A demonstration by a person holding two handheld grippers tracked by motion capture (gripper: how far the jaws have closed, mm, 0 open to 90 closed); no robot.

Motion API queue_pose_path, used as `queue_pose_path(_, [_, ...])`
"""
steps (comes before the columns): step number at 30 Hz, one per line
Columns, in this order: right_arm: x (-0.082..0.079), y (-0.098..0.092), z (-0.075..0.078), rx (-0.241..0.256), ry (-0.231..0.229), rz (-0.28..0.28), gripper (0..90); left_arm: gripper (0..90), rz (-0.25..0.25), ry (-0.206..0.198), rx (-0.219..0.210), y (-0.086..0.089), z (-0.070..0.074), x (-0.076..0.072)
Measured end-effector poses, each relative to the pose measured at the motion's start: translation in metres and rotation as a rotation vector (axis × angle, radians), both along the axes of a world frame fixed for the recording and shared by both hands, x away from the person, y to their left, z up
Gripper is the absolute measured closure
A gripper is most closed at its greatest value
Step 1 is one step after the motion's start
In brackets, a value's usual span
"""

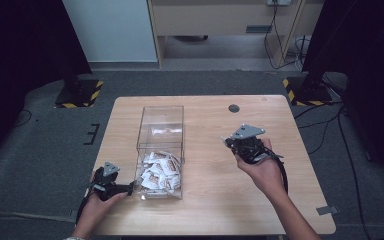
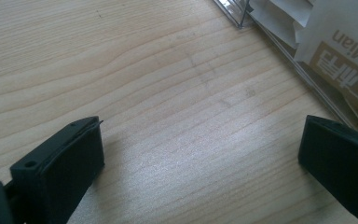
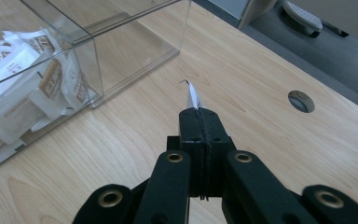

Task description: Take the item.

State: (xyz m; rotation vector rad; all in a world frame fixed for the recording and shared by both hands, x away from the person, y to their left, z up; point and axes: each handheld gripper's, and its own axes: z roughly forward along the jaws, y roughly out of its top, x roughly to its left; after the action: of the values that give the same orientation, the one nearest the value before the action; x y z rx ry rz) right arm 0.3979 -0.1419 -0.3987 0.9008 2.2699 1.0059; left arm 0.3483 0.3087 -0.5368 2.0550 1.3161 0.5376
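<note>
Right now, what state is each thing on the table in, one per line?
clear box: open-topped, far half bare, sachets piled at the near end
sachets: heaped inside the box
left gripper: open, nothing between its fingers, beside the box
right gripper: shut on a thin white sachet edge, apart from the box

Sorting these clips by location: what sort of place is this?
Probably a lab or recording room in an office: a bare wooden table on grey carpet, hazard-striped stand bases beside it, dark curtains either side.

Sachets point(image 1: 159, 172) fill the box's point(image 1: 161, 120) near end on the table point(image 1: 220, 205)
</note>
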Motion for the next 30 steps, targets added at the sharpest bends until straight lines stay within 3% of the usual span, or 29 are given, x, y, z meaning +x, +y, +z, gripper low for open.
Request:
queue_pose_path(19, [0.038,-0.021,-0.029,-0.008,0.036,-0.103,89.9,0.0,0.001,0.000,0.000,0.000,0.000,0.000])
queue_pose_path(30, [0.050,-0.016,-0.041,-0.021,0.063,-0.102,89.7,0.0,0.000,0.001,0.000,0.000,0.000,0.000])
